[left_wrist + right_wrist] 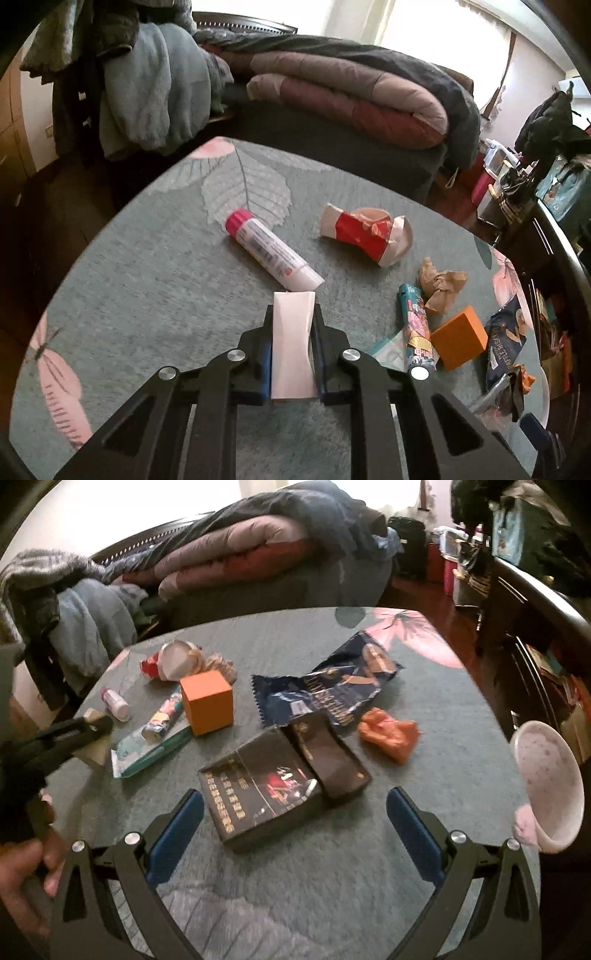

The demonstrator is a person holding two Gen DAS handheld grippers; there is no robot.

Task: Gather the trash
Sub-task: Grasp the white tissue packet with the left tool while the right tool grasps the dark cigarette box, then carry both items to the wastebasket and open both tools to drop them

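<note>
Left gripper (292, 314) – white box (293, 347) clamped

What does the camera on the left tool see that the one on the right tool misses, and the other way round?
Only the left wrist view shows the left tool shut on a pale folded card, seen close up.

Only the right wrist view shows the open right tool, the dark flat box before it, the crumpled orange wrapper and the pink cup at the table edge.

Both show the orange box, the dark blue snack bag, the pink-capped tube and the crushed red cup.
</note>
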